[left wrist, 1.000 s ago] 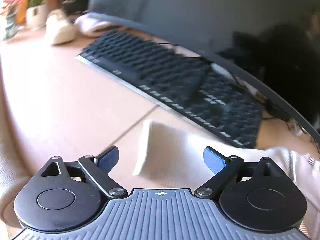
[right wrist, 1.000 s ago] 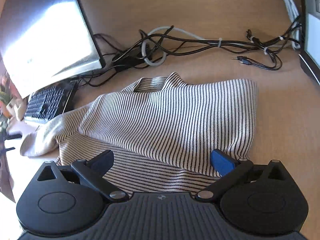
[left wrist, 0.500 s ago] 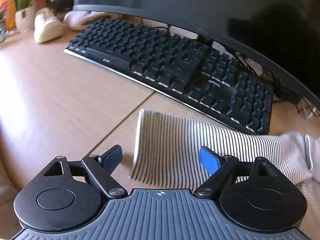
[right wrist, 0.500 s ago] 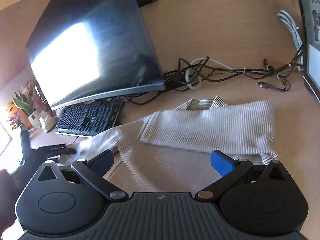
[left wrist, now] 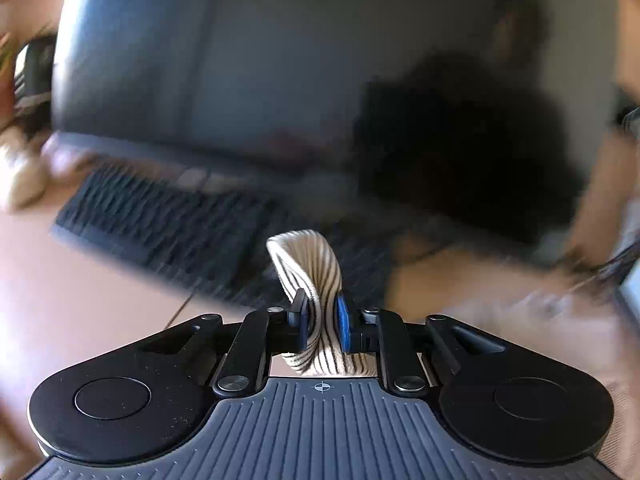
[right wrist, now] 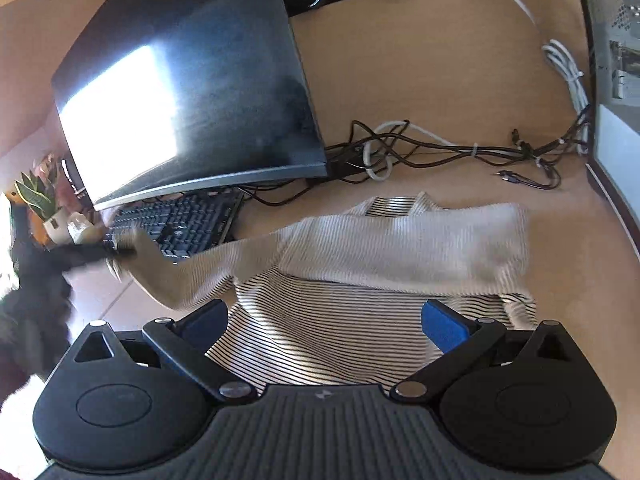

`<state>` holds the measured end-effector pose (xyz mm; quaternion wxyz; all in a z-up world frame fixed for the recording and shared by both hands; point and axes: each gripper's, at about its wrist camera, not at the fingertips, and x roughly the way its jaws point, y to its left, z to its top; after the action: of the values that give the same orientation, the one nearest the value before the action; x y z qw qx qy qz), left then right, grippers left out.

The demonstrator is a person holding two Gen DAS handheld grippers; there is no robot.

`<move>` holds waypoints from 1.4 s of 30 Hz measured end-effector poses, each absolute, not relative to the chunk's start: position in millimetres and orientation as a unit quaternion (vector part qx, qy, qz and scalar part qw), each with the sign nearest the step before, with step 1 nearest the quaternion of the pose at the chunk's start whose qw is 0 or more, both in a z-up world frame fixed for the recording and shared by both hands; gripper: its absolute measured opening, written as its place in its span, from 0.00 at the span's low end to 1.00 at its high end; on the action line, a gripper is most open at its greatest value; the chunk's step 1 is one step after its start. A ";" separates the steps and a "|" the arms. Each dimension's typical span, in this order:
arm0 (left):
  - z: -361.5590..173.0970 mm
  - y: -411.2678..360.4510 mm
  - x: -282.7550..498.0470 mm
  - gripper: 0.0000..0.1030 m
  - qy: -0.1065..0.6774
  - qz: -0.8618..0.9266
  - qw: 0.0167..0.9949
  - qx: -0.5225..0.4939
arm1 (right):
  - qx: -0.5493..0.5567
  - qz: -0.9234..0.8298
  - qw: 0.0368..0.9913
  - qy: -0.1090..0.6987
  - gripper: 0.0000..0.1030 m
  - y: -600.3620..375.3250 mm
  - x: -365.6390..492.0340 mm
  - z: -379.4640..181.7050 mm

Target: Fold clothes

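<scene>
A cream shirt with thin black stripes (right wrist: 360, 300) lies on the wooden desk, partly folded, its collar toward the cables. Its left sleeve (right wrist: 208, 268) stretches out and up toward the keyboard. My left gripper (left wrist: 322, 324) is shut on the sleeve cuff (left wrist: 308, 264), which stands up between the blue pads; that view is blurred by motion. In the right wrist view the left gripper (right wrist: 116, 254) shows dark and blurred at the sleeve's end. My right gripper (right wrist: 324, 322) is open and empty, held above the shirt's near part.
A dark monitor (right wrist: 192, 88) stands at the back left with a black keyboard (right wrist: 176, 224) in front of it. Tangled cables (right wrist: 440, 152) lie behind the shirt. A computer case (right wrist: 616, 60) stands at the right edge. A small plant (right wrist: 40, 204) is at far left.
My left gripper has shut on the sleeve cuff and lifted it off the desk, moving fast. The sleeve is now pulled taut above the desk. My right gripper has stayed open above the shirt.
</scene>
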<state>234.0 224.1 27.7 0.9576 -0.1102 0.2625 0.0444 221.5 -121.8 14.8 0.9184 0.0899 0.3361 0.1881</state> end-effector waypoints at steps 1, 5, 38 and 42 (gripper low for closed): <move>42.1 214.3 236.4 0.05 0.247 0.024 0.962 -0.112 | 0.086 0.185 0.919 0.337 1.00 -123.8 218.3 13.3; 94.2 164.3 254.9 0.05 0.198 -0.057 0.973 -0.103 | 0.078 0.173 0.921 0.341 1.00 -133.4 202.8 5.1; -57.4 244.8 152.7 0.92 0.369 0.131 0.909 -0.146 | -0.103 0.312 0.890 0.317 0.59 35.6 240.0 9.1; -69.1 270.4 169.0 0.86 0.359 0.160 0.903 -0.173 | -0.106 0.342 0.883 0.303 0.59 72.3 238.5 19.6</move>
<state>169.0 270.4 -69.1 0.9031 -0.1733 0.3586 0.1605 238.5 72.3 19.6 0.8829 -0.1061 0.3034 0.3424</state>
